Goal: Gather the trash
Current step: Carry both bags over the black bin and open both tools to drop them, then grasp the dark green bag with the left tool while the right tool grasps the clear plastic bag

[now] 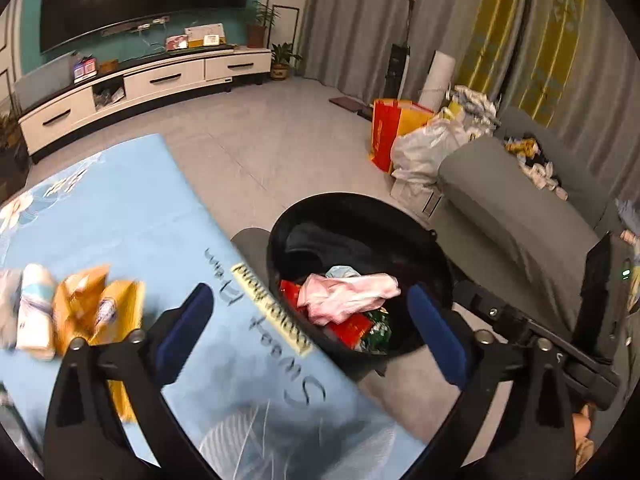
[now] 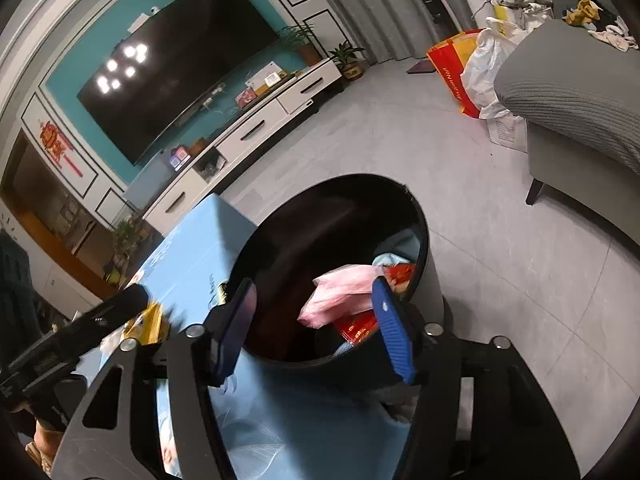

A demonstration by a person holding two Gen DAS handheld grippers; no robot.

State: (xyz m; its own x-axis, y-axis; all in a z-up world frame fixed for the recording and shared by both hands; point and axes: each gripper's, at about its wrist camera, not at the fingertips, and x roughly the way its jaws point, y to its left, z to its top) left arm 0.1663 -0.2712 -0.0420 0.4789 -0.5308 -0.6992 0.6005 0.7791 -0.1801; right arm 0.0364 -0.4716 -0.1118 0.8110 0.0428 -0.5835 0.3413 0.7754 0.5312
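The round black plastic trash bin (image 1: 400,216), mid-frame beside the table, already holds a crumpled pink plastic bag (image 1: 348,294) and red wrappers. Orange snack packets (image 1: 100,304) at lower left wait on the light-blue printed tablecloth (image 1: 140,208). Left gripper (image 1: 310,332) and right gripper (image 2: 316,328) hang spread, empty. Grey tiled floor (image 2: 500,240) lies beyond.

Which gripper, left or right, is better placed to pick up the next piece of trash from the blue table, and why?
Left. The left gripper is open above the table, with the yellow wrappers just beside it. The right gripper, also open, points into the black bin, away from them.
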